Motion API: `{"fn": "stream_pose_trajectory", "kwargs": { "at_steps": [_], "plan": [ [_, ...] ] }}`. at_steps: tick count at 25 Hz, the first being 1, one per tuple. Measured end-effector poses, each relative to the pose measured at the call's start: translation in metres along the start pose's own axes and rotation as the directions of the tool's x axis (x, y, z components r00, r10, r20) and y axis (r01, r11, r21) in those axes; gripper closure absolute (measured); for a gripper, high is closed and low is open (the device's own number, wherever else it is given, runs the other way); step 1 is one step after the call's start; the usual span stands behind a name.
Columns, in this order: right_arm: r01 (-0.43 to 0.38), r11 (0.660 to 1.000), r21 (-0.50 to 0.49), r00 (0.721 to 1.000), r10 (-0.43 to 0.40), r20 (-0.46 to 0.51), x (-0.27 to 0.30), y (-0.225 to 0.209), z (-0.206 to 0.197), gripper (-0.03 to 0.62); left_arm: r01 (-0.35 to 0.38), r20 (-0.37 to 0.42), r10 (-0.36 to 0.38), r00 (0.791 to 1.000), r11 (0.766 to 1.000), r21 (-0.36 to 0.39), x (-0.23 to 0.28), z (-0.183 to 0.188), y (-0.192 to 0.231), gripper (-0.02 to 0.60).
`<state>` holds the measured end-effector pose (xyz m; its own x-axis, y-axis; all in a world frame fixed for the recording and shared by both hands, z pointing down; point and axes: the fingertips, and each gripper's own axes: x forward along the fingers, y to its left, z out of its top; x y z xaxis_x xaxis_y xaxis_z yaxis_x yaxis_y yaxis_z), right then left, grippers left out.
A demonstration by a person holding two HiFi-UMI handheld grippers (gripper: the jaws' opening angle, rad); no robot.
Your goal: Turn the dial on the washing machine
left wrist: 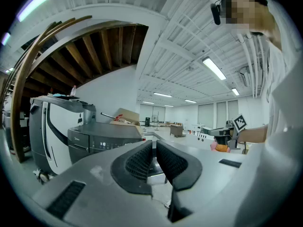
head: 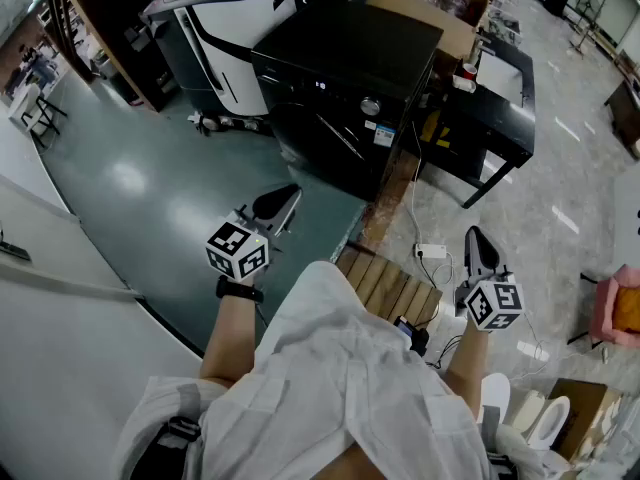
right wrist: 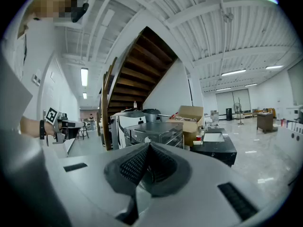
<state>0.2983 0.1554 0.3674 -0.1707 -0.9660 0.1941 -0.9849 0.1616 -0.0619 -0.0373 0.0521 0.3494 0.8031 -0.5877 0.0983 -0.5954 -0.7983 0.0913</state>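
The black front-loading washing machine point(head: 340, 78) stands a few steps ahead, and its silver dial point(head: 370, 106) is on the front panel at the upper right. My left gripper point(head: 275, 206) is held low over the green floor, well short of the machine, with nothing in it. My right gripper point(head: 478, 251) hangs further right above the cables, also empty. In the left gripper view the machine point(left wrist: 102, 138) lies left of the jaws point(left wrist: 155, 143), whose pads are almost together. In the right gripper view the machine point(right wrist: 158, 131) sits straight beyond the closed tips point(right wrist: 149, 145).
A white-and-black appliance point(head: 230, 28) stands left of the washer, with cardboard boxes point(head: 430, 8) behind it and a black table point(head: 495, 98) to its right. Wooden slats point(head: 390, 283) and a power strip point(head: 432, 251) lie on the floor by my feet. A wooden staircase point(right wrist: 137, 65) rises at the left.
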Motion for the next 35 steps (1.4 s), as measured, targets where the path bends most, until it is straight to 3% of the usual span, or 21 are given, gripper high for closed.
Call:
{"fn": "stream_pose_trajectory", "kwargs": {
  "at_steps": [6,11,19,22,35],
  "plan": [
    [0.009,1.000,-0.004,1.000,-0.009,-0.001,0.005,-0.002,0.005,0.594,-0.014,0.019,0.014,1.000,1.000,0.006,0.001,0.010,0.007,0.552],
    [-0.001,1.000,0.009,1.000,0.002,-0.011,0.029,0.000,0.002,0.594,0.001,-0.010,-0.001,1.000,1.000,0.007,0.008,0.000,0.020,0.552],
    [-0.132,0.990,0.047,0.991,0.133,-0.005,0.106,0.031,0.005,0.592,-0.009,-0.029,0.008,1.000,1.000,-0.009,0.024,-0.011,0.066,0.552],
    [-0.182,0.983,0.028,0.982,0.183,-0.043,0.147,0.046,0.002,0.498,-0.010,-0.044,0.010,0.999,1.000,-0.003,0.036,-0.018,0.085,0.552],
    [-0.282,0.957,-0.072,0.952,0.269,-0.145,0.326,0.078,-0.002,0.419,-0.003,-0.065,0.000,0.998,0.999,-0.039,0.089,-0.046,0.178,0.552]
  ]
}}
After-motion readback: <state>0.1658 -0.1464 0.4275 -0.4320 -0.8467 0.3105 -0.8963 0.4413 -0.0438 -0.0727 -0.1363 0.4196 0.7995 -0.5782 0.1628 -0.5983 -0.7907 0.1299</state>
